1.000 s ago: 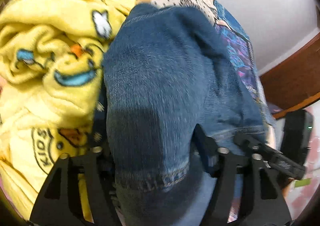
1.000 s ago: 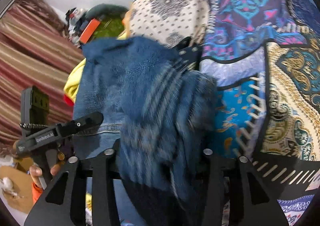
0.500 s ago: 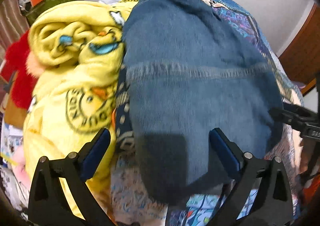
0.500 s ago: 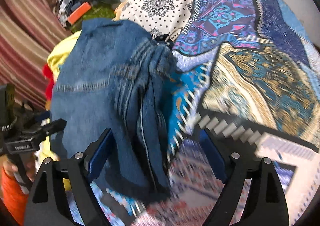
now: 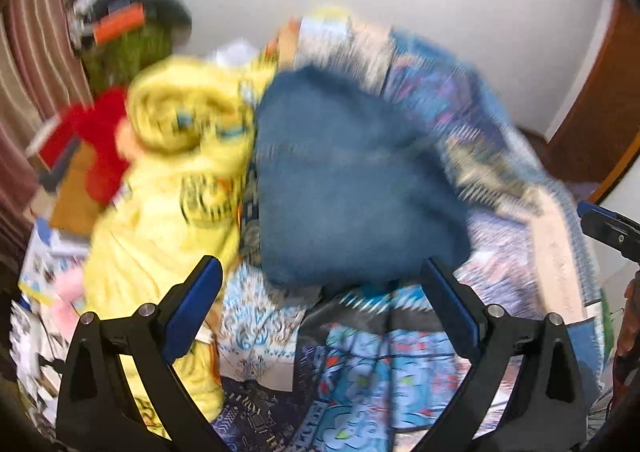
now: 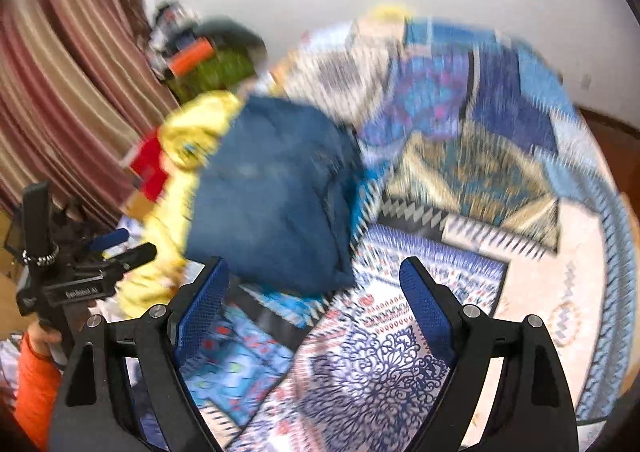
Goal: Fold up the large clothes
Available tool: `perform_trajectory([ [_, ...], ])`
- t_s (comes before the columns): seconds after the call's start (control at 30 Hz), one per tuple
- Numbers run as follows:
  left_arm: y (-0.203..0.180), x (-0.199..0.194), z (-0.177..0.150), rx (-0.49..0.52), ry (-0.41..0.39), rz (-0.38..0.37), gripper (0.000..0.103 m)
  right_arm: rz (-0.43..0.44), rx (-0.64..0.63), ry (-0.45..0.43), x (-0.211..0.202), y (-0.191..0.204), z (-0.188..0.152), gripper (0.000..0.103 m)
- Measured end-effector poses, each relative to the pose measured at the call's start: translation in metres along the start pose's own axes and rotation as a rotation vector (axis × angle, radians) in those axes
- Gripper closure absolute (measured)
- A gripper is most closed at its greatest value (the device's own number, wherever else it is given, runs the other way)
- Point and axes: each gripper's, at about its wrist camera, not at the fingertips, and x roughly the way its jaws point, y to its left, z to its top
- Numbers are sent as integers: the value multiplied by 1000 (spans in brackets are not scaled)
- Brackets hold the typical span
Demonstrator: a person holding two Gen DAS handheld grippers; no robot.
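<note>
The folded blue denim garment (image 5: 344, 180) lies on the patterned bedspread (image 5: 380, 380), next to a yellow blanket (image 5: 172, 172). It also shows in the right wrist view (image 6: 276, 196). My left gripper (image 5: 320, 284) is open and empty, a little back from the denim's near edge. My right gripper (image 6: 314, 284) is open and empty, just in front of the denim's near right corner. The left gripper also shows at the left of the right wrist view (image 6: 80, 276). Both views are motion-blurred.
The patchwork bedspread (image 6: 480, 212) spreads to the right. A red item (image 5: 96, 140) and a green bundle (image 5: 128, 52) sit behind the yellow blanket (image 6: 188, 132). Striped curtains (image 6: 60, 92) hang at left. A wooden door (image 5: 600, 100) stands at right.
Both grippers let go of the denim and pulled back and up. The denim now lies folded on the bed, farther away in both views.
</note>
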Motion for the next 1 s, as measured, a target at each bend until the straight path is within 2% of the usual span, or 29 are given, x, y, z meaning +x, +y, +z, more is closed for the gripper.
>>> perform_trajectory([
  [0.1,-16,-66,13,10,-162,-26,3,31,-28,-115,-48,20,7,18],
  [0.23,-38,-151,13,27,-369,-67,3,77,-81,-300,-120,54,7,17],
  [0.33,-53,-205,0,56,-500,-70,3,97,-124,-419,-160,76,-2,10],
  [0.4,-64,-233,-14,68,-574,-78,3,96,-155,-504,-187,91,-14,9],
  [0.5,-77,-266,-41,80,-669,-67,3,86,-201,-581,-207,108,-29,9],
  [0.63,-88,-288,-74,70,-748,-39,3,55,-227,-654,-224,125,-52,8],
  [0.77,-100,-293,-93,80,-770,4,3,-4,-229,-683,-223,133,-67,6],
  [0.8,-101,-293,-96,77,-775,12,2,-16,-225,-688,-223,133,-69,1],
  [1.0,-110,-285,-110,76,-744,33,1,-57,-212,-674,-220,136,-75,0],
])
